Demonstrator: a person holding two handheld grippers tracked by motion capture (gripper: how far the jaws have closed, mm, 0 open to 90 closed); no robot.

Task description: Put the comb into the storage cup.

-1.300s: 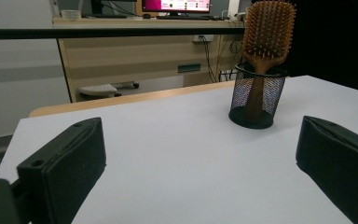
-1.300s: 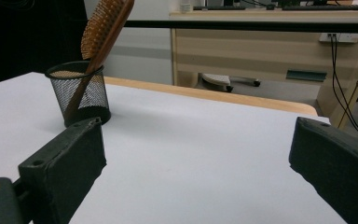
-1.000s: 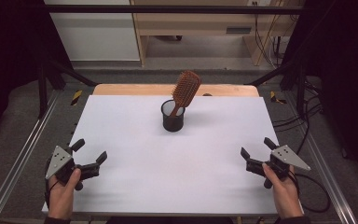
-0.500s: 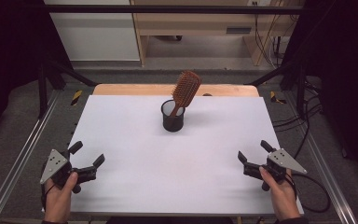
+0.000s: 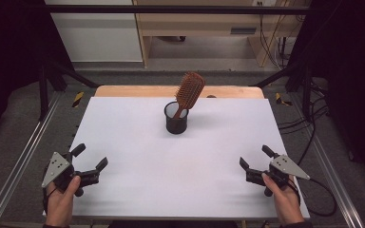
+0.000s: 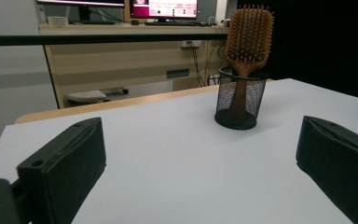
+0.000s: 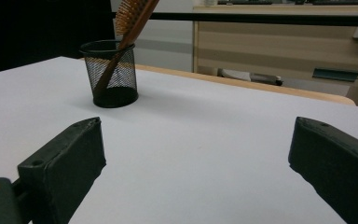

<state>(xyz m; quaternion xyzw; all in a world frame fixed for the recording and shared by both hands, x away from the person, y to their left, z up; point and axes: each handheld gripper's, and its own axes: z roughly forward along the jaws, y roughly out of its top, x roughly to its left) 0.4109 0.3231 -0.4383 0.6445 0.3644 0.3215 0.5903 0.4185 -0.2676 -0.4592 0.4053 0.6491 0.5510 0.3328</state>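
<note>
Hairbrush (image 5: pixel 189 92) stands handle-down in the mesh cup (image 5: pixel 176 118) — leaning, untouched. Both grippers, left (image 5: pixel 91 164) and right (image 5: pixel 253 164), wide open and empty, have drifted back from the cup — no reach underway yet.

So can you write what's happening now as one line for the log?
left tongs: open, empty, near table edge | right tongs: open, empty | hairbrush: handle down, leaning in mesh cup | nothing touched
</note>
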